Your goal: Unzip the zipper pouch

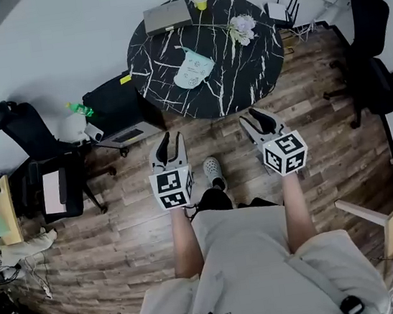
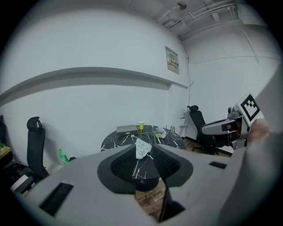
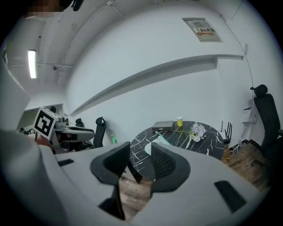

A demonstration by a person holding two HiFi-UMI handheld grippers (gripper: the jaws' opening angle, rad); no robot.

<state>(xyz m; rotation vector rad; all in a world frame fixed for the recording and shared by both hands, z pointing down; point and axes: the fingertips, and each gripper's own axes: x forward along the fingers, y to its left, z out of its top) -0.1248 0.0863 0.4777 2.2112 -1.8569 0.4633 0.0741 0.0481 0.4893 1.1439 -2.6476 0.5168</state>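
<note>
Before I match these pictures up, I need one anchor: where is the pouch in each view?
Head view: pouch upper centre, on the table.
Left gripper view: pouch centre, between the jaws.
Right gripper view: pouch centre, partly behind one jaw.
Shared landmark: the yellow cup.

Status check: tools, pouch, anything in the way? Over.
Open and empty: left tool, right tool, both short of the table. The zipper pouch lies on it, untouched; zip state unreadable. The flowers lie apart; nothing covers the pouch.
</note>
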